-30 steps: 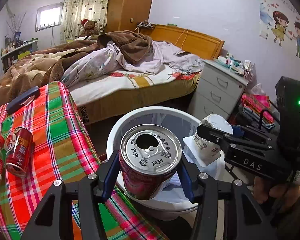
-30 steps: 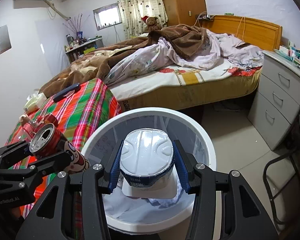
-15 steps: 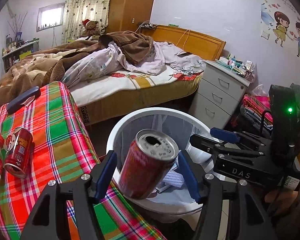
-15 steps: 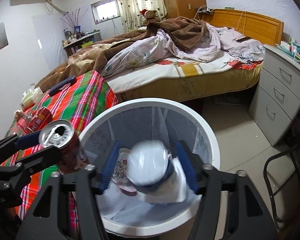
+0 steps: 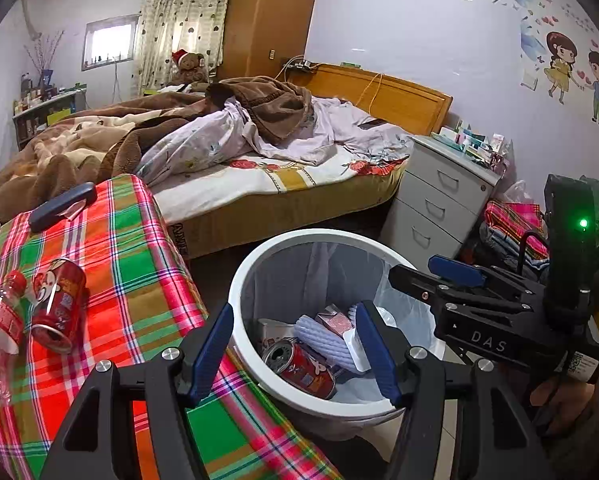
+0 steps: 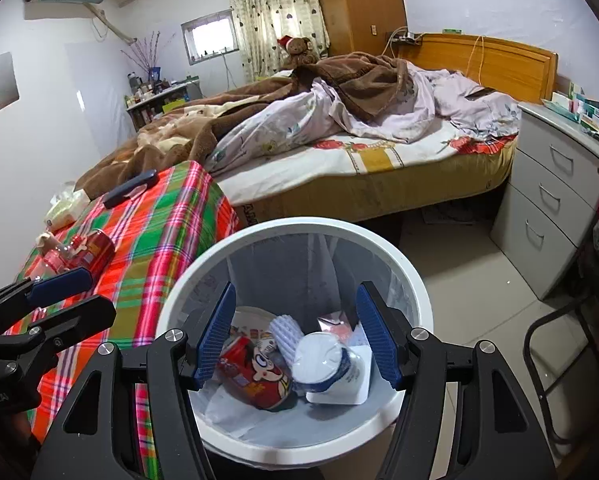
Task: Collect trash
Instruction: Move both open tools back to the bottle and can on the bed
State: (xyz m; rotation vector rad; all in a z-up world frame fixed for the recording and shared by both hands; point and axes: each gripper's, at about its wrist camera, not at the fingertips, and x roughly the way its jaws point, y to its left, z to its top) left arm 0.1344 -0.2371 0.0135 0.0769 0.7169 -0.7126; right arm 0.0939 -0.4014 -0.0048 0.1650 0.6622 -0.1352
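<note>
A white trash bin [image 5: 259,264] [image 6: 379,240] with a clear liner stands on the floor beside the plaid table. Inside lie a red can [image 5: 299,366] [image 6: 255,376], a white cup with a foil lid [image 6: 323,368] and other scraps. My left gripper [image 5: 295,352] is open and empty over the bin's near rim. My right gripper [image 6: 295,336] is open and empty above the bin; it also shows in the left wrist view [image 5: 439,276]. A second red can [image 5: 59,304] [image 6: 97,250] and a clear plastic bottle [image 5: 1,320] lie on the plaid cloth [image 5: 131,264].
A bed [image 5: 259,152] with rumpled blankets fills the back. A grey drawer unit [image 5: 439,196] stands right of the bin. A dark flat object [image 5: 61,206] lies on the cloth's far end. A black chair frame [image 6: 559,340] stands at right.
Both grippers opened. The red can fell from the left gripper and the white cup from the right gripper into the bin.
</note>
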